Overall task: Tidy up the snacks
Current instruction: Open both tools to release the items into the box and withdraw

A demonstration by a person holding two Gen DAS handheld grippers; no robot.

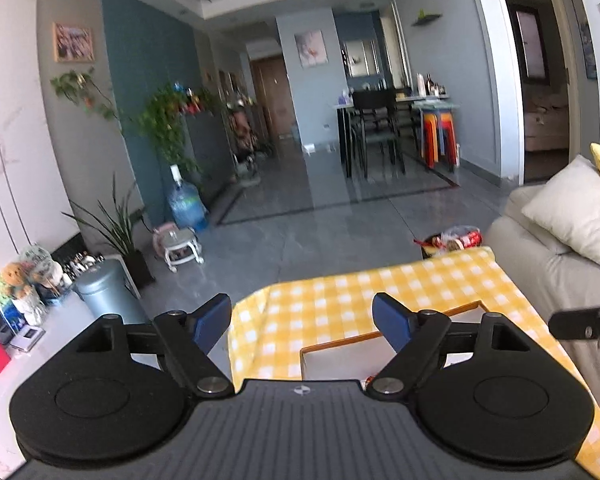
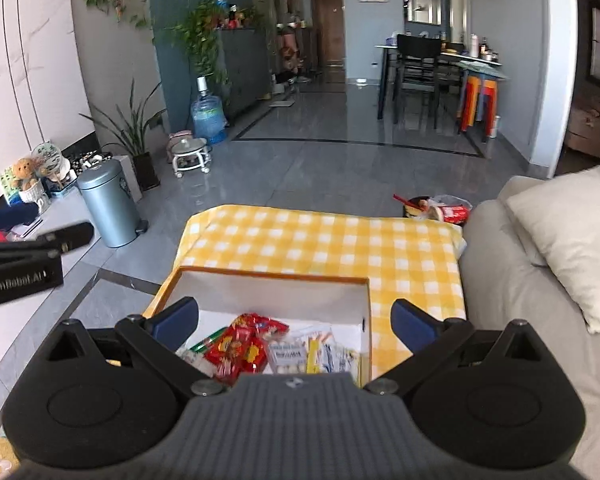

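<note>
Both tongs stand wide apart with nothing between the blue pads: the left gripper [image 1: 302, 322] hangs over the near left edge of the yellow checked tablecloth [image 2: 320, 240], the right gripper [image 2: 296, 320] above the white box [image 2: 268, 292]. The snack packets [image 2: 256, 346] lie inside the box, at its near end. A grey sofa [image 2: 512, 280] runs along the right; a bin [image 2: 108, 208] stands far left.
</note>
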